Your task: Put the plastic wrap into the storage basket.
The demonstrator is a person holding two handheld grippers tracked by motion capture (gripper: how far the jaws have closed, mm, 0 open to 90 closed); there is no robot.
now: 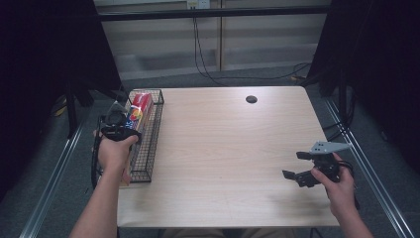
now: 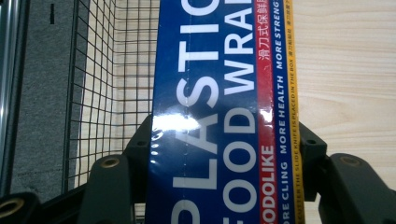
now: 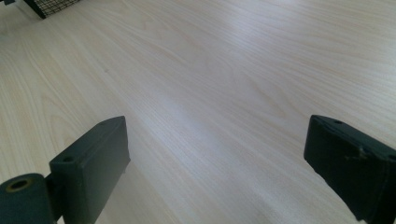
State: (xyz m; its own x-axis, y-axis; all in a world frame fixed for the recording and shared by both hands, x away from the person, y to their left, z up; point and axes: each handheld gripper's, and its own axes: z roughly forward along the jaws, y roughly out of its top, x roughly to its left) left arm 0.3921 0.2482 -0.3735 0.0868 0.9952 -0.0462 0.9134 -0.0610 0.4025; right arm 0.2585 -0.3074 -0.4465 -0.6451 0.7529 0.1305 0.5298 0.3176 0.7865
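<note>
A long blue and red box of plastic food wrap [image 1: 138, 110] hangs over the black wire basket [image 1: 151, 148] at the table's left edge. My left gripper [image 1: 121, 130] is shut on the box's near end. In the left gripper view the box [image 2: 224, 107] runs up between the two black jaws, which press on its sides, with the basket's mesh [image 2: 100, 79] below and to the left. My right gripper [image 1: 296, 165] hovers low over the table's right front, open, nothing between its fingers [image 3: 93, 158].
The wooden table [image 1: 223, 148] has a dark round hole [image 1: 251, 99] near its far edge. A corner of the wire basket [image 3: 51, 5] lies far off in the right gripper view. Metal frame rails run along both sides of the table, and black curtains hang behind.
</note>
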